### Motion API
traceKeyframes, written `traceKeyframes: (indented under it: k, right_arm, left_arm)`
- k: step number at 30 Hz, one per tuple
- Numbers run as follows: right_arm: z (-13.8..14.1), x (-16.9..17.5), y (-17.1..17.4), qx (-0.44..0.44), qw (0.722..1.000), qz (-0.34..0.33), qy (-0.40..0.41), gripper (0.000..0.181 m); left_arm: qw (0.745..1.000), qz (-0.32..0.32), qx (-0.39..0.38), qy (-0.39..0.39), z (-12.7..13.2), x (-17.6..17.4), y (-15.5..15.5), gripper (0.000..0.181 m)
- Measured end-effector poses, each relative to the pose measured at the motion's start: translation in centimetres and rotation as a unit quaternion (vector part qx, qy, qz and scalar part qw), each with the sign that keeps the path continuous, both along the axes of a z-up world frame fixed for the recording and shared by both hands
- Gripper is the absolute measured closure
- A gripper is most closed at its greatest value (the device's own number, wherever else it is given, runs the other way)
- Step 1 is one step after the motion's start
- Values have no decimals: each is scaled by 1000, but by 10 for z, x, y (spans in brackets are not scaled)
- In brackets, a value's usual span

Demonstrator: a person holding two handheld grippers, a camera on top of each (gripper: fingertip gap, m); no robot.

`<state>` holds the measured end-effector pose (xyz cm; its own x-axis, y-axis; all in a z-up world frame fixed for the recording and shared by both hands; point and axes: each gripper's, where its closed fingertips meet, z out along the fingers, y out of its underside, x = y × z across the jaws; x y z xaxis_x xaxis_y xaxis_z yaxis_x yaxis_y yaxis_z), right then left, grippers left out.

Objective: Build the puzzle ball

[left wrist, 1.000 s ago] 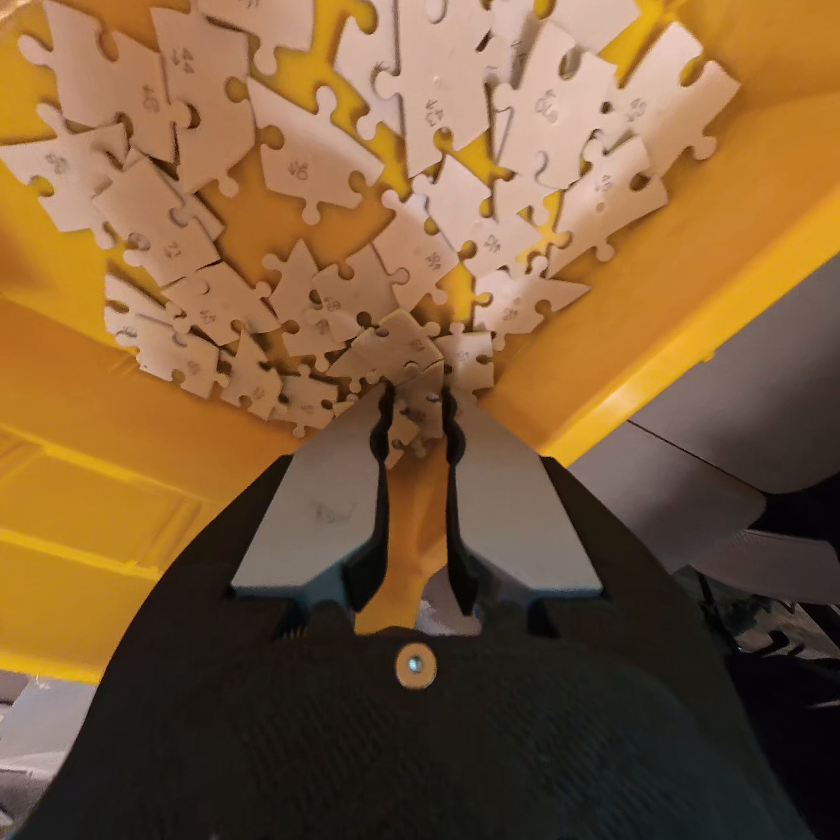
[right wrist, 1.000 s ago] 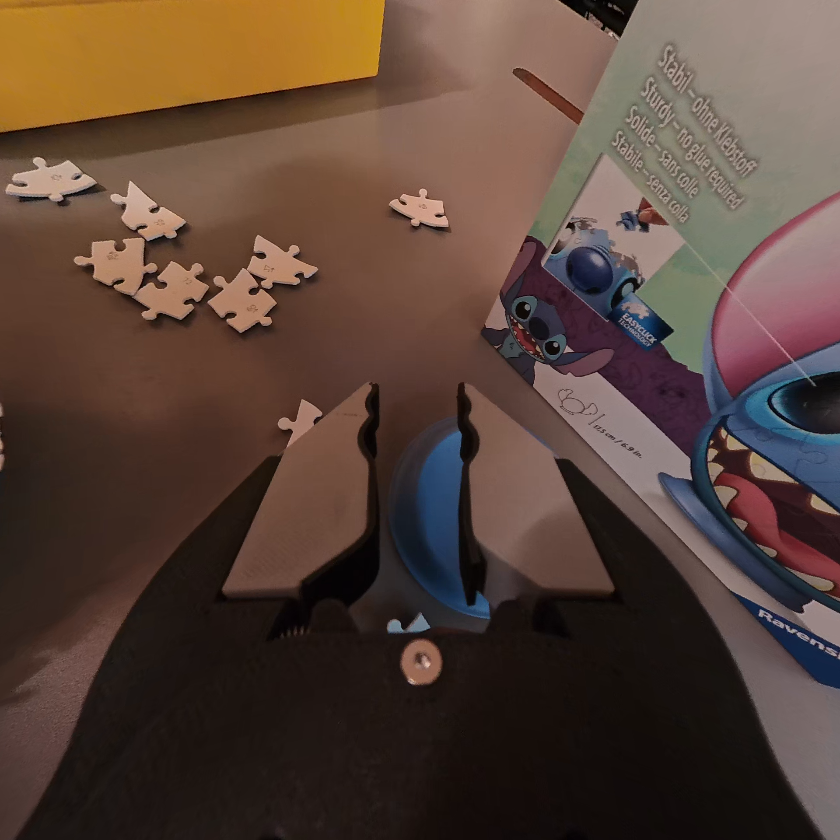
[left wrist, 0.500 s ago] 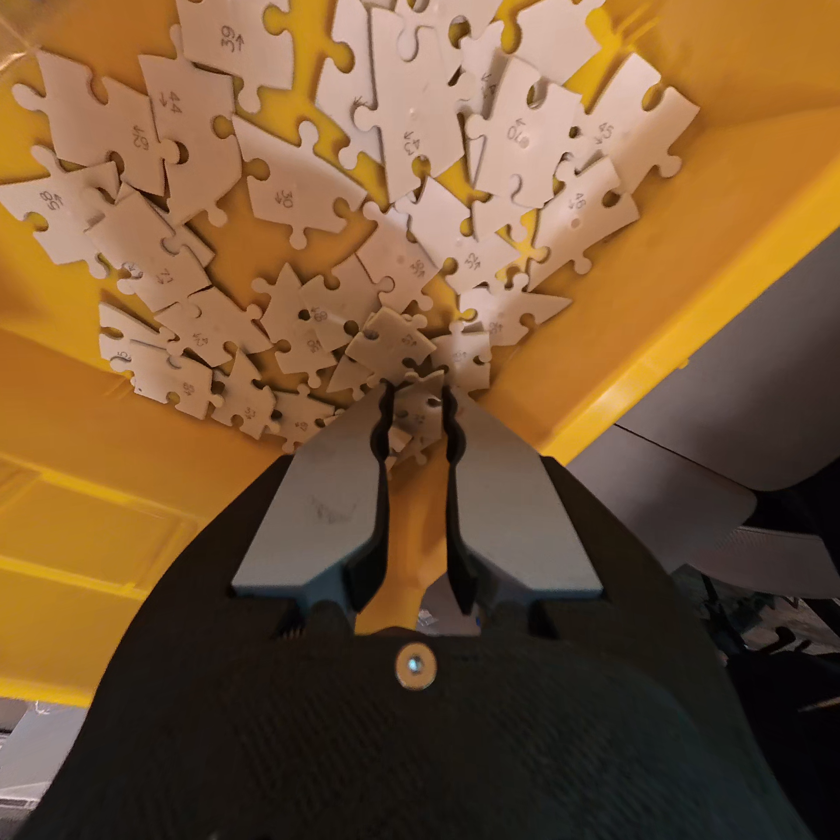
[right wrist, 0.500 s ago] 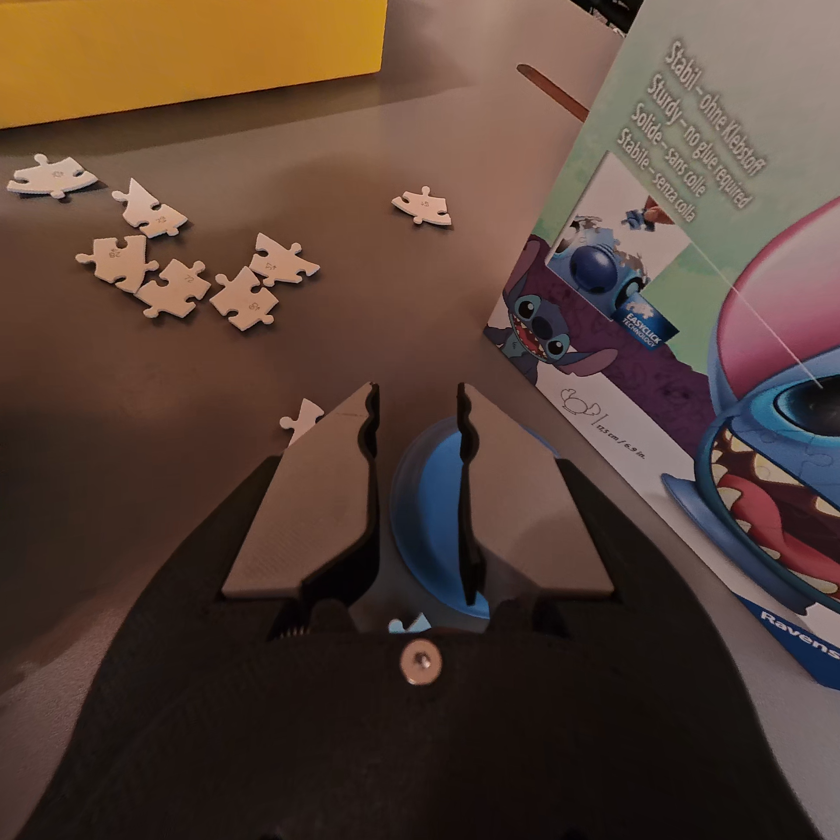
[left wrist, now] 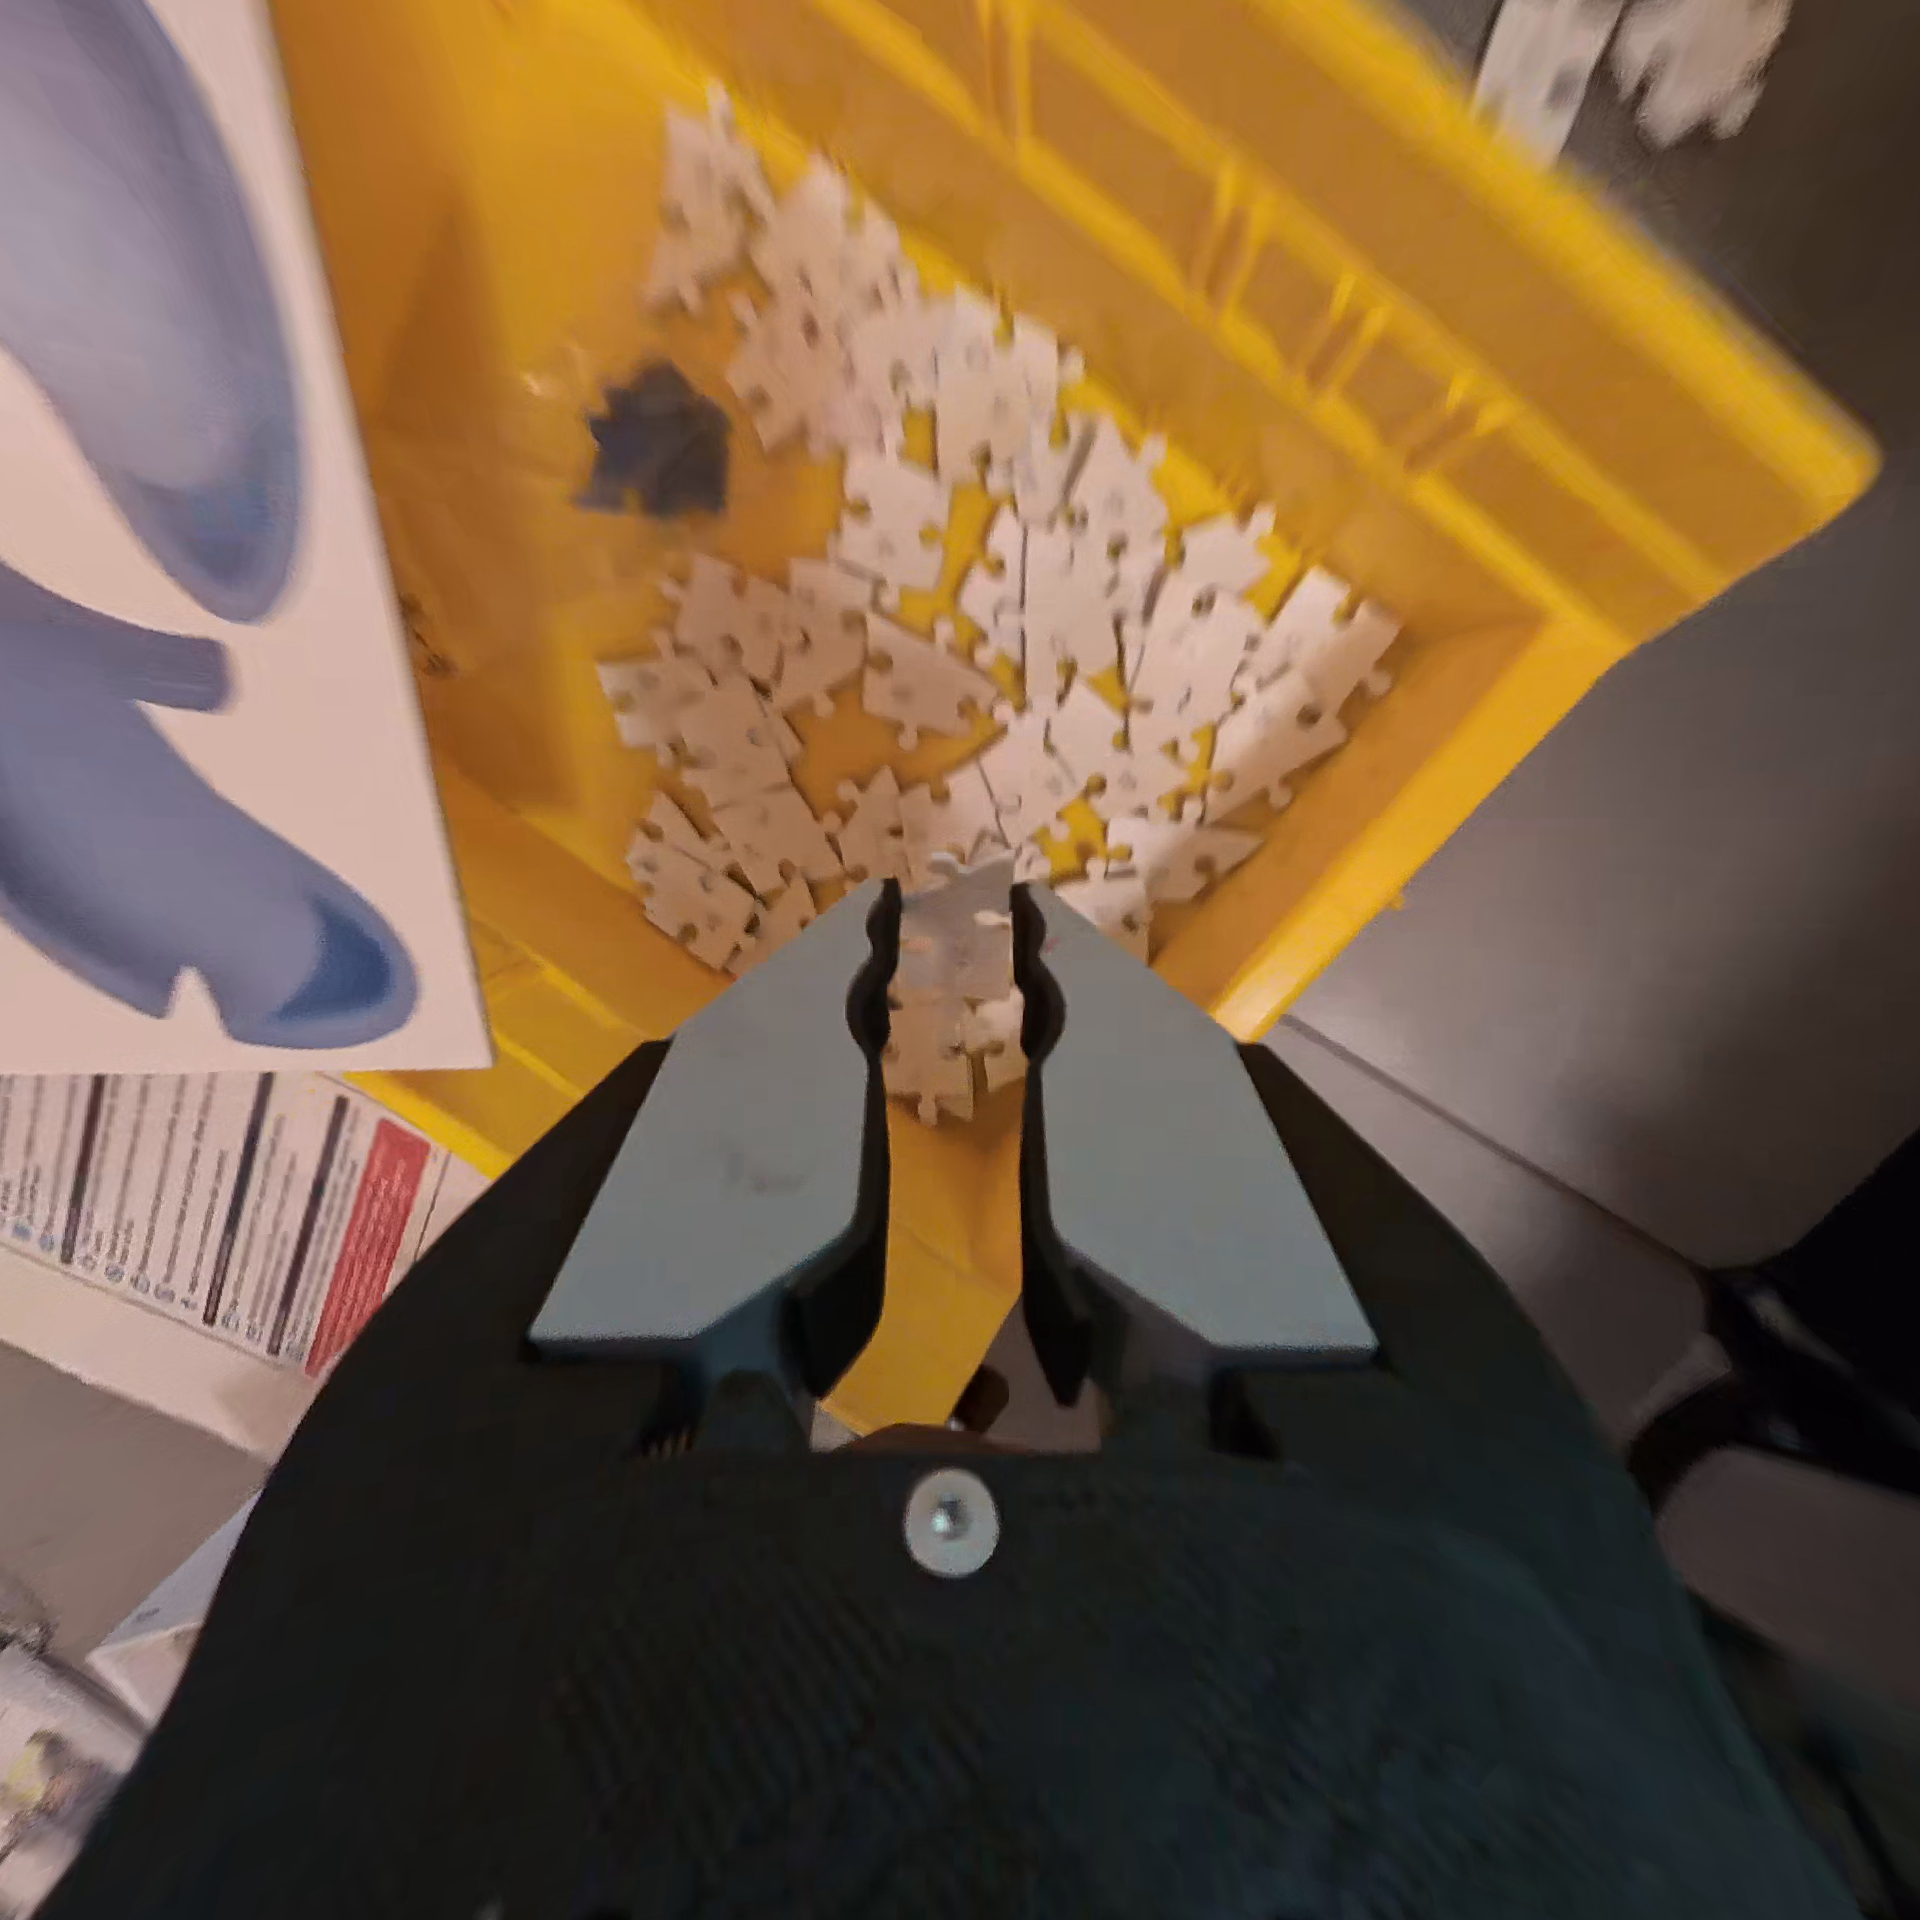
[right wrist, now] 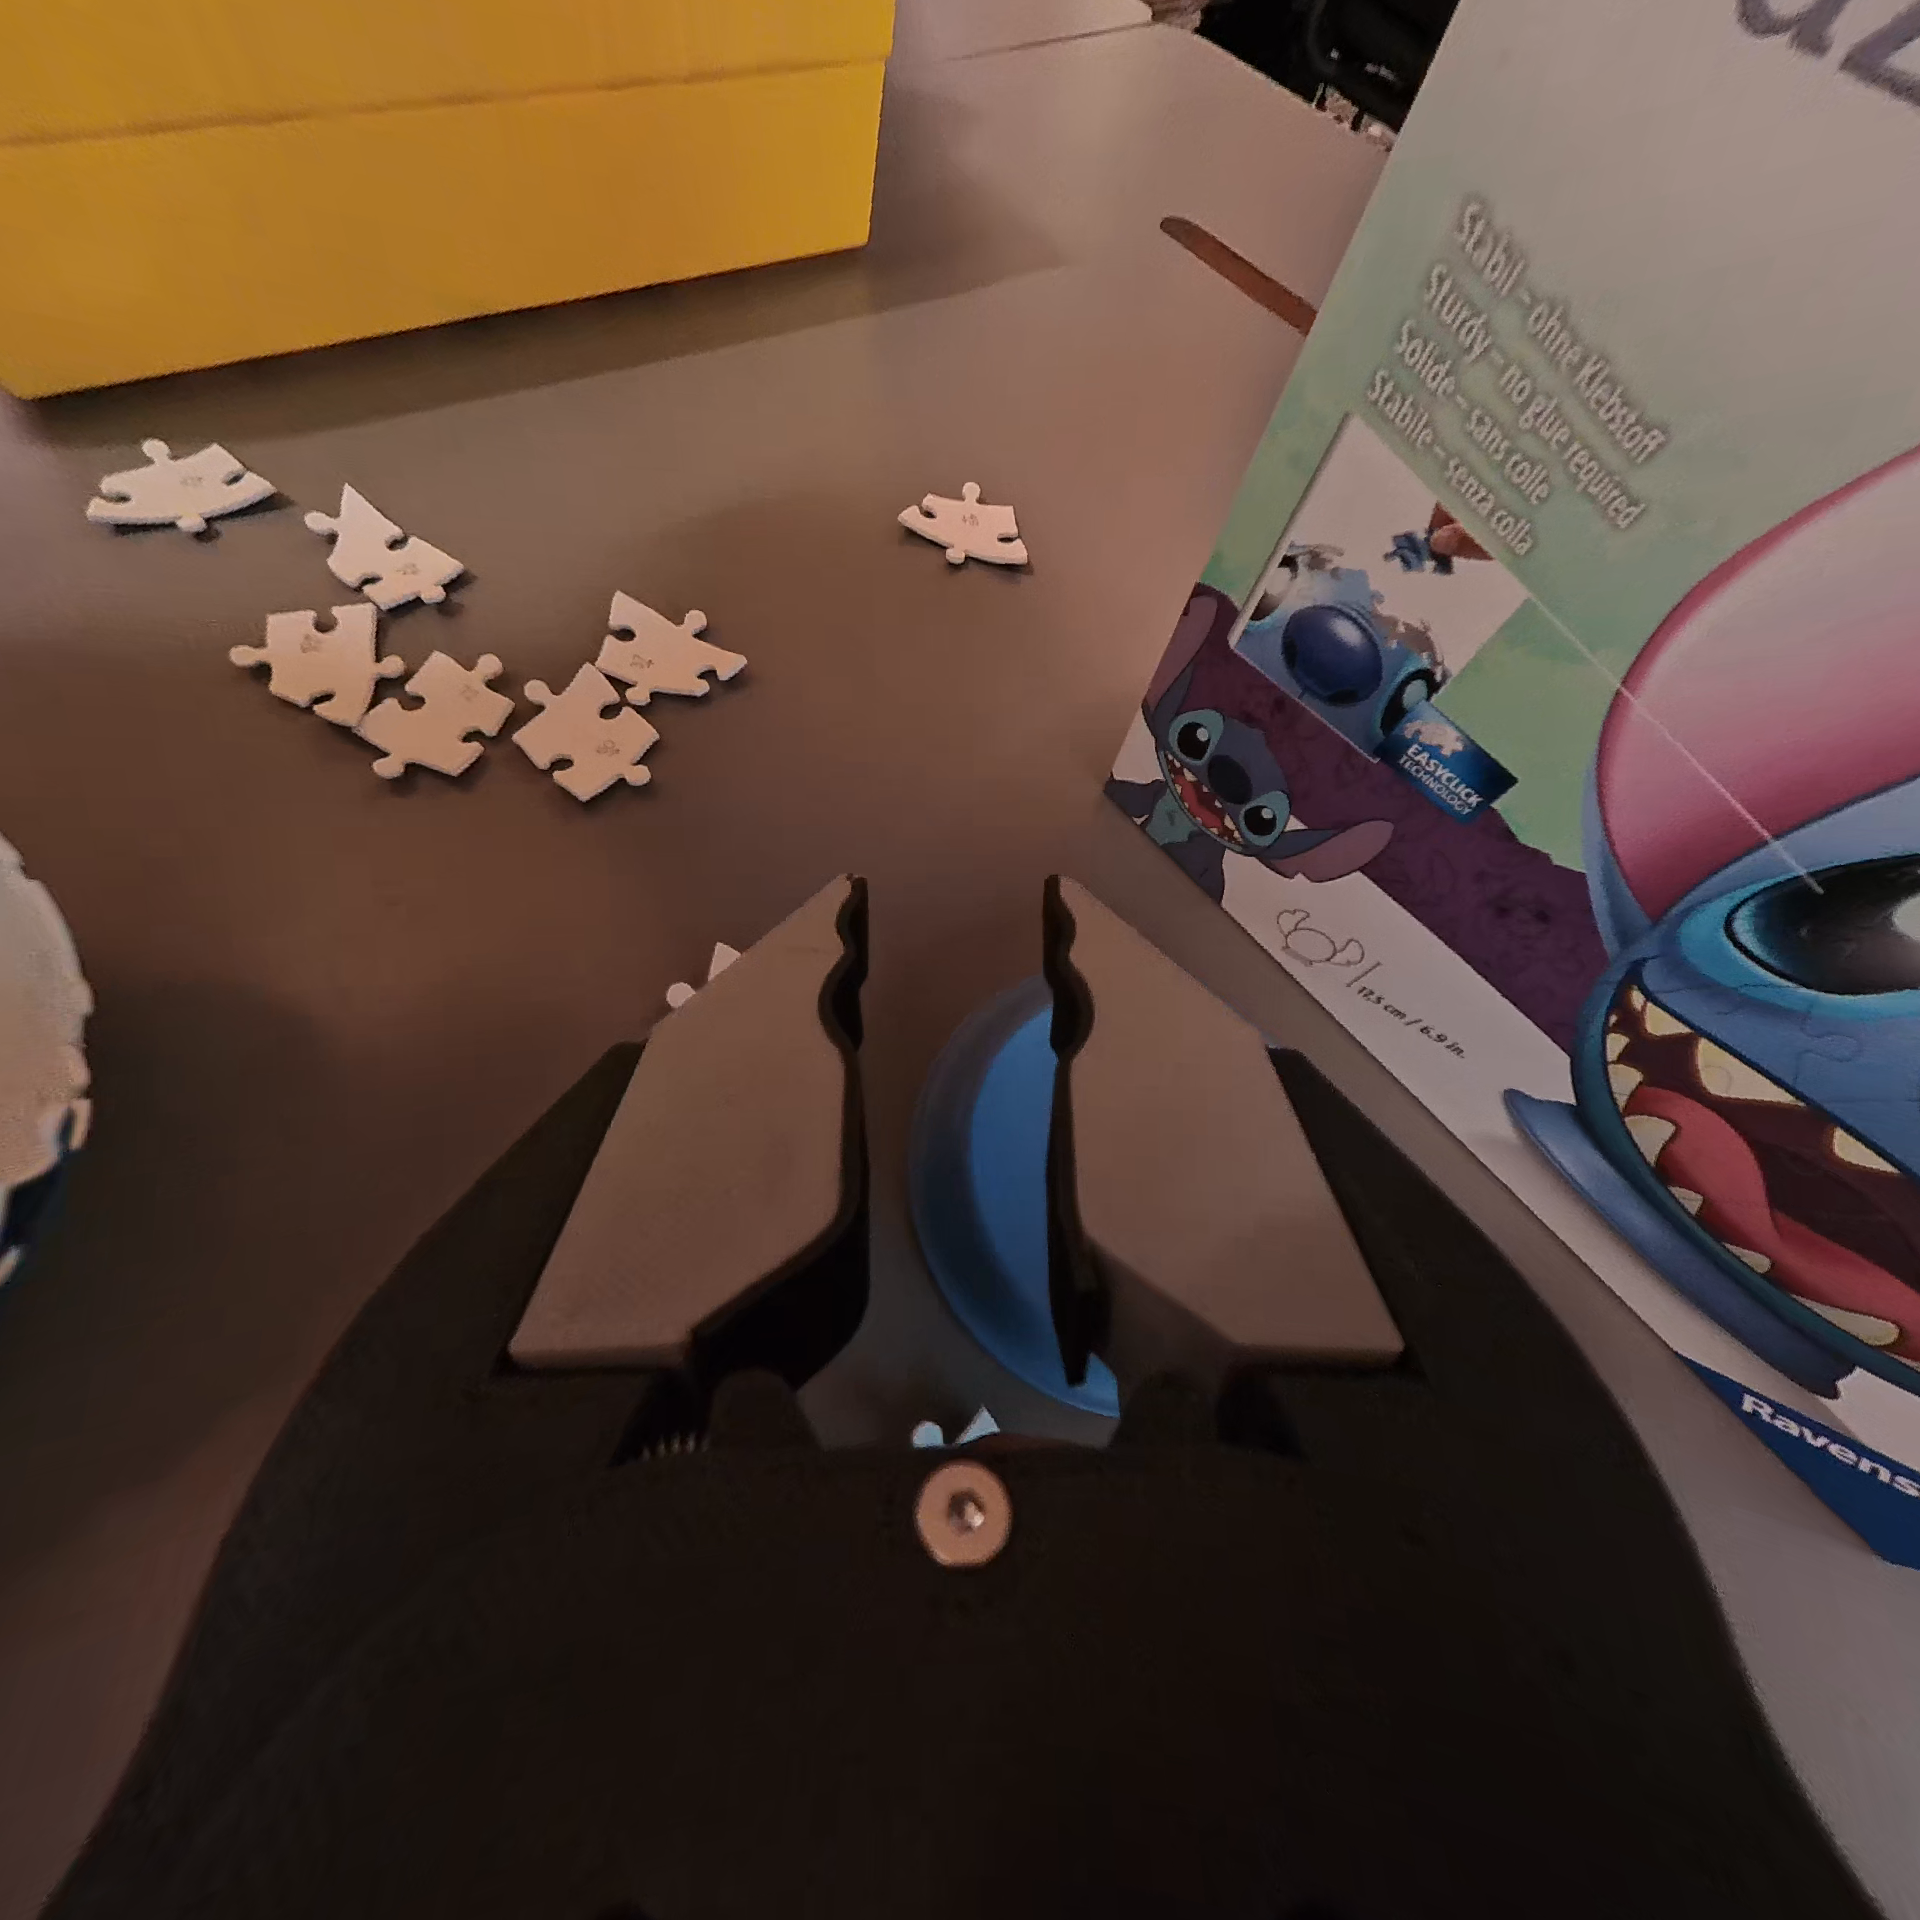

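Note:
My left gripper (left wrist: 951, 914) is shut on a white puzzle piece (left wrist: 958, 940) and holds it above the yellow bin (left wrist: 1455, 416). The bin holds a pile of white face-down puzzle pieces (left wrist: 987, 644) and one dark blue piece (left wrist: 655, 447). My right gripper (right wrist: 954, 904) is open and empty, low over the grey table (right wrist: 935, 364). A blue round stand (right wrist: 987, 1174) lies under its fingers. Several loose white pieces (right wrist: 447, 665) lie on the table ahead to the left. A partly built puzzle ball (right wrist: 31, 1018) shows at the left edge.
The puzzle box (right wrist: 1558, 727) stands right of my right gripper; it also shows at the left of the left wrist view (left wrist: 156, 520). The yellow bin (right wrist: 416, 208) stands at the back of the table. A single piece (right wrist: 966, 525) lies apart near the box. My right fingertips sit around 35 cm from my left ones.
My left gripper has risen out of the bin with one puzzle piece between its fingers; the pile now looks farther off and blurred. My right gripper has stayed in place.

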<state>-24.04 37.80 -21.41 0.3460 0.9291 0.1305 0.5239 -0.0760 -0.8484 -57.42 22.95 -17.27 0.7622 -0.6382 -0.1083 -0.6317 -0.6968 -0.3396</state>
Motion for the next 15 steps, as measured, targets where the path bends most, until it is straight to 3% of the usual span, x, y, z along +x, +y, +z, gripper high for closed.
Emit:
traceKeyframes:
  k: [4,7,11,15]
  right_arm:
    - [16,-3,-4,6,1000,-2,26,151]
    - [34,-13,-16,-5,998,14,57,148]
    - [79,-43,-56,-23,991,65,117,147]
    - [131,-72,-96,-13,981,97,166,145]
  left_arm:
    - [990,30,74,-114,45,19,21,162]
    - [967,39,113,-223,83,46,28,162]
    - [924,24,160,-345,131,98,32,162]
    - [896,48,182,-403,147,136,44,163]
